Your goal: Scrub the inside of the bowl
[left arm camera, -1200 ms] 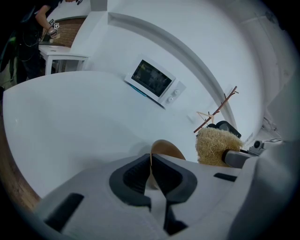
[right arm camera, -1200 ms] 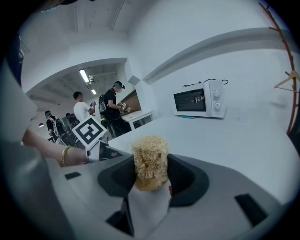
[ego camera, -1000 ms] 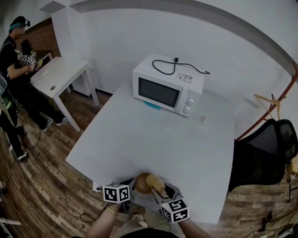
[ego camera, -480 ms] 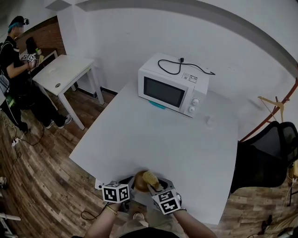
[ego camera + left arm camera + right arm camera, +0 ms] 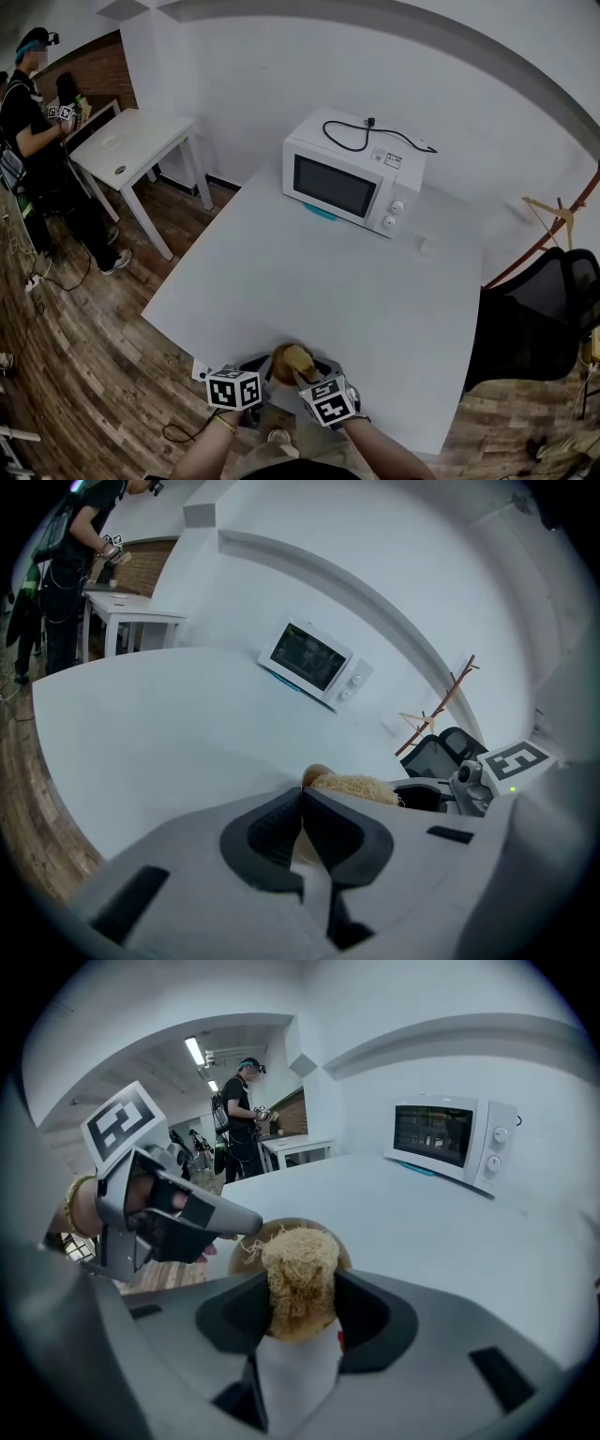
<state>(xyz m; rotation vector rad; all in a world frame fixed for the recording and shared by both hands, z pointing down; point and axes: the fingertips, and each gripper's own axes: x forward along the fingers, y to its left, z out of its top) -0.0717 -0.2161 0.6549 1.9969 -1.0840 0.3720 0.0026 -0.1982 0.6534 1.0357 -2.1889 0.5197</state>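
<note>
A small brown bowl (image 5: pixel 281 361) sits at the near edge of the white table (image 5: pixel 309 281). My left gripper (image 5: pixel 262 377) is shut on the bowl's rim; in the left gripper view its pads meet at the rim (image 5: pixel 302 799), with the bowl (image 5: pixel 316 772) just beyond. My right gripper (image 5: pixel 306 373) is shut on a straw-coloured fibrous scrubber (image 5: pixel 298 357). The right gripper view shows this scrubber (image 5: pixel 298 1269) pinched between the jaws and pressed into the bowl (image 5: pixel 246 1237), with the left gripper (image 5: pixel 183 1218) at the bowl's left side.
A white microwave (image 5: pixel 352 181) with a black cord on top stands at the table's far side, and a small white object (image 5: pixel 427 247) lies to its right. A black office chair (image 5: pixel 534 319) is on the right. A person (image 5: pixel 33 103) stands by a second white table (image 5: pixel 127 150) at far left.
My right gripper has moved left and forward, bringing the scrubber further into the bowl. The left gripper has kept its hold on the rim.
</note>
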